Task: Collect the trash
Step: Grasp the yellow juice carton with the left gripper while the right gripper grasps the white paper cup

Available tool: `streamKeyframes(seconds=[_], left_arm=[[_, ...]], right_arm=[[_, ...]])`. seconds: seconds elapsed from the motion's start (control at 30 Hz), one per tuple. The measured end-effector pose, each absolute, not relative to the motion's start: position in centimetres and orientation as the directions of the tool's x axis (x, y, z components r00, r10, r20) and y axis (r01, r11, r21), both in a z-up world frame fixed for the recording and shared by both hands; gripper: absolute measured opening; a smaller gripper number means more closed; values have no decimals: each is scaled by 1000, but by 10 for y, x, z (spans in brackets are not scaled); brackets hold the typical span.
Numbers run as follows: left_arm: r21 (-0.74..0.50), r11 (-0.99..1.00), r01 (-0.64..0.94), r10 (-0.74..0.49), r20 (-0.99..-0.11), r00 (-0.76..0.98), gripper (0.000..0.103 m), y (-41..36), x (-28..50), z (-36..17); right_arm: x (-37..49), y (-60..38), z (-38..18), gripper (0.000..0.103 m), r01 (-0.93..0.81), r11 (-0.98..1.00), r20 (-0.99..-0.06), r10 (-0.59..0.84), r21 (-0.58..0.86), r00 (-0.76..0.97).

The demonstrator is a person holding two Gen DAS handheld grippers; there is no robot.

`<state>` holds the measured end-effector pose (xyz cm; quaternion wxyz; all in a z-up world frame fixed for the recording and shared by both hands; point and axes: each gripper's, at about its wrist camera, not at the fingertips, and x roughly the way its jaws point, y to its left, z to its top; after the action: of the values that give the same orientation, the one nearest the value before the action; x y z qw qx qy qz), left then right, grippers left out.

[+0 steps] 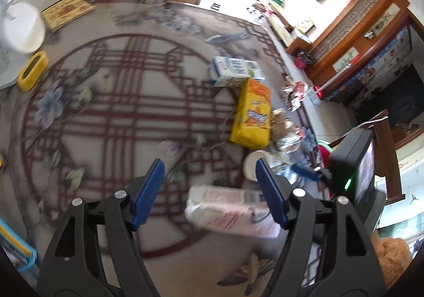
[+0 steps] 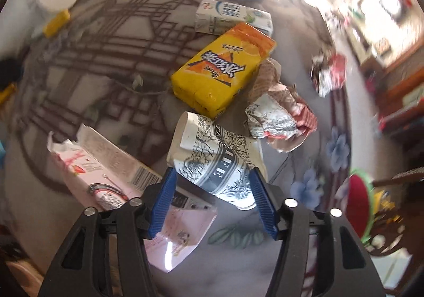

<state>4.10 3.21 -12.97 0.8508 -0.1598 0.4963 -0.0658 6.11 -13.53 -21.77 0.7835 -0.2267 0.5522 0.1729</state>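
1. Blue ribbed pads on black arms mark both tongs above a table [image 1: 111,116] whose cloth is printed with dark red lattice and pale blue flowers.
2. The right gripper [image 2: 212,185] points steeply down with a crushed paper cup [image 2: 212,162], white with black floral print, lying on its side between its pads. Both pads sit against the cup's sides, so the tongs are partly closed on it.
3. The left gripper [image 1: 209,183] hangs wide open over the cloth with nothing between its pads. A torn pink-and-white carton [image 1: 228,212] lies flat just inside its right-hand finger; whether the finger touches it cannot be told through the blur.
4. In the right wrist view the same pink carton [image 2: 111,172] lies just left of the cup, its torn end toward the table's middle and its near end under the left-hand finger.
5. Beyond the cup lies a yellow-and-orange drink carton [image 2: 222,69], flat on the cloth. Behind that lies a white-and-blue milk carton [image 2: 233,18], touching or nearly touching it.
6. To the right of the yellow carton sit crumpled paper wrappers [image 2: 281,116], and a red-and-white crumpled packet [image 2: 328,74] lies apart near the table's edge.
7. At the far left of the table stand a white bowl [image 1: 23,26], a yellow container [image 1: 33,74] beside it and a patterned yellow box [image 1: 67,12] behind.
8. The right tongs' camera body [image 1: 355,164], with a green light, shows at the right of the left wrist view.
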Motion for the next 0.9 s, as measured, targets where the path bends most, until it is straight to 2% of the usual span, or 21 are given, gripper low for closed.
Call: streamKeyframes(seconds=[0.03, 0.07, 0.13, 0.27, 0.37, 0.47, 0.53, 0.63, 0.77, 0.83, 0.9], left_arm=[[-334, 942, -21, -280, -821, 497, 72, 25, 50, -129], [-326, 945, 5, -286, -823, 491, 72, 17, 60, -130], [-317, 947, 46, -298, -821, 486, 72, 2, 78, -131], [-276, 956, 102, -291, -834, 470, 73, -27, 117, -145], [-230, 963, 142, -268, -871, 411, 73, -56, 154, -172], [-184, 970, 155, -229, -908, 352, 73, -74, 177, -199], [-184, 970, 156, -226, -920, 321, 78, -81, 188, -216], [-190, 971, 144, -228, -920, 319, 76, -86, 193, -220], [-173, 974, 145, -211, -930, 302, 62, -87, 199, -232], [-154, 975, 162, -199, -928, 316, 44, -84, 197, -232], [-177, 970, 167, -222, -924, 313, 41, -77, 194, -229]], right_arm=[[60, -136, -217, 22, -523, 835, -940, 19, -172, 339], [61, -142, -213, 2, -512, 847, -943, 42, -141, 330], [61, -155, -205, 1, -468, 883, -946, 114, -44, 303], [58, -180, -195, 1, -389, 920, -942, 177, 55, 286], [56, -197, -189, 11, -312, 941, -935, 223, 132, 277], [46, -215, -181, 32, -248, 954, -928, 238, 168, 286], [43, -221, -177, 35, -230, 957, -926, 239, 175, 292], [42, -228, -172, 36, -214, 960, -923, 240, 180, 301], [48, -224, -172, 41, -225, 954, -920, 261, 199, 291], [53, -220, -170, 41, -240, 949, -917, 271, 204, 293], [58, -214, -168, 41, -256, 945, -914, 276, 202, 297]])
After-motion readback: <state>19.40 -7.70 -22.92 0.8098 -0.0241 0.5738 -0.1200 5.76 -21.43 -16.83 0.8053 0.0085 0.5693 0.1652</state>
